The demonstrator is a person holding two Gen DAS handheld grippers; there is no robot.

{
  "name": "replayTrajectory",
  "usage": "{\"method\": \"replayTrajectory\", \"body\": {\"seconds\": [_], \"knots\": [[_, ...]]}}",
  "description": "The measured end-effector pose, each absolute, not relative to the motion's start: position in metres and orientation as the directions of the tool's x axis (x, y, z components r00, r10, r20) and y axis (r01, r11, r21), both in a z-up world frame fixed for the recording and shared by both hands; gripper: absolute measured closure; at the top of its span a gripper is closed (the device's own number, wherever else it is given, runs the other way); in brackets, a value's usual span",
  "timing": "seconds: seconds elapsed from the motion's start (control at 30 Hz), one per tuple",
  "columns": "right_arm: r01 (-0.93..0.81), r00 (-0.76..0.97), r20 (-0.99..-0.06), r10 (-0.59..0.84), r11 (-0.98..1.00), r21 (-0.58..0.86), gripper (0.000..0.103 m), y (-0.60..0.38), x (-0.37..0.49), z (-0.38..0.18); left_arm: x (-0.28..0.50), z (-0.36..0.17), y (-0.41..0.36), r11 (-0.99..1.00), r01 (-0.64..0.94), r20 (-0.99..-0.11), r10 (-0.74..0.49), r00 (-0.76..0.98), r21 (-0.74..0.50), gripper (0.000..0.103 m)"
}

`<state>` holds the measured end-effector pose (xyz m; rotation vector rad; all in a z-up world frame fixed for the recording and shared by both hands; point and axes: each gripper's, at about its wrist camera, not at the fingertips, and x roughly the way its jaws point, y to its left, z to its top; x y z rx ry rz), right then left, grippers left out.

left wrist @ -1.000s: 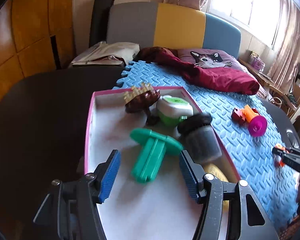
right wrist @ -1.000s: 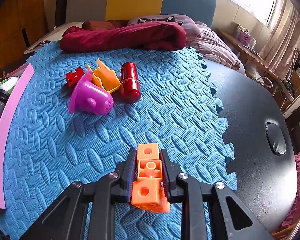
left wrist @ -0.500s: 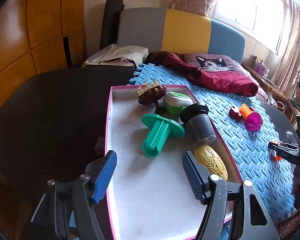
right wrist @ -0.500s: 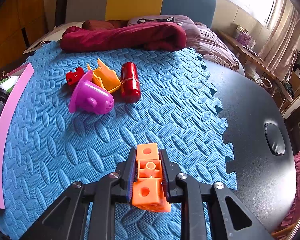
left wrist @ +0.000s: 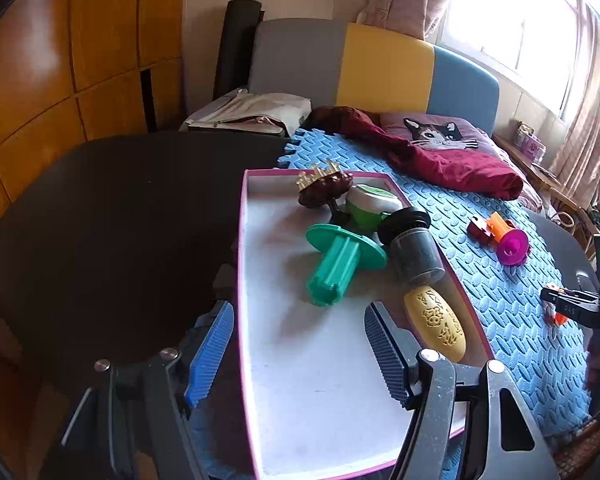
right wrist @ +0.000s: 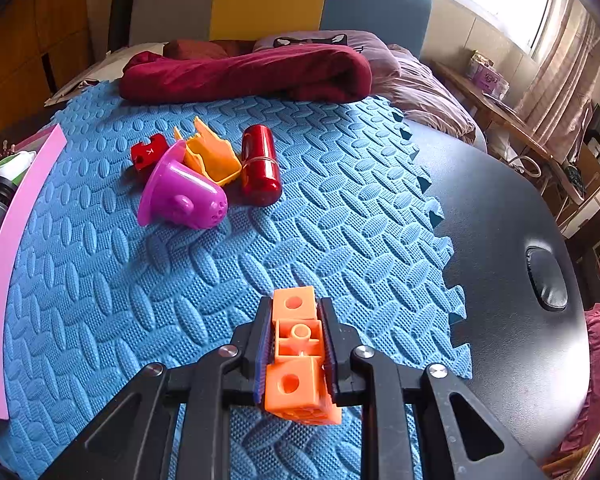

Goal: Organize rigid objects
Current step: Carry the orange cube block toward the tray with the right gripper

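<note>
Black, the bench (left wrist: 112, 216) fills the left of the scene, and the left gripper (left wrist: 298, 354) hangs over the near left edge of the pink-rimmed tray (left wrist: 241, 280), its jaws apart with nothing between them. On the tray's white floor lie a green spool (left wrist: 340, 260) in the middle, a brown brush (left wrist: 324, 188) and a green-and-white case (left wrist: 370, 204) at the far end, and along the right wall a dark jar (left wrist: 414, 248) with a yellow embossed piece (left wrist: 436, 322) nearer.

Right of the tray, on the blue foam mat (right wrist: 220, 280), a small cluster sits at the far side: a red puzzle piece (right wrist: 148, 152), a magenta cup (right wrist: 184, 198) on its side, an orange scoop (right wrist: 212, 156) behind it, and a red cylinder (right wrist: 260, 164) just beside on the right.

Further right and near, the right gripper (right wrist: 296, 340) has its jaws clamped on the orange cube block (right wrist: 298, 360), held over the mat near its right edge.
</note>
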<state>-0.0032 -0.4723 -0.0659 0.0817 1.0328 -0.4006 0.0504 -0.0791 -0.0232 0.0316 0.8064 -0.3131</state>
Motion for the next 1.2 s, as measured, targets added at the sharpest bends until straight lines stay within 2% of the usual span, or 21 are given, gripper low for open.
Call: {"method": "replayTrajectory", "body": {"seconds": [0.67, 0.77, 0.87, 1.2], "knots": [[0.376, 0.445, -0.852, -0.277, 0.921, -0.102, 0.082, -0.473, -0.003, -0.066, 0.051, -0.022, -0.053, 0.974, 0.213, -0.709, -0.202, 0.676, -0.075, 0.034], [0.376, 0.452, -0.857, -0.249, 0.924, -0.070, 0.082, -0.475, -0.004, -0.065, 0.051, -0.022, -0.048, 0.976, 0.202, -0.709, -0.195, 0.678, -0.075, 0.034], [0.345, 0.493, -0.855, -0.158, 0.938, 0.025, 0.082, -0.474, -0.004, -0.062, 0.052, -0.022, -0.043, 0.979, 0.193, -0.710, -0.187, 0.679, -0.073, 0.034], [0.276, 0.535, -0.842, -0.065, 0.956, 0.101, 0.082, -0.459, -0.004, -0.056, 0.053, -0.022, -0.039, 0.979, 0.187, -0.710, -0.190, 0.679, -0.082, 0.034]]}}
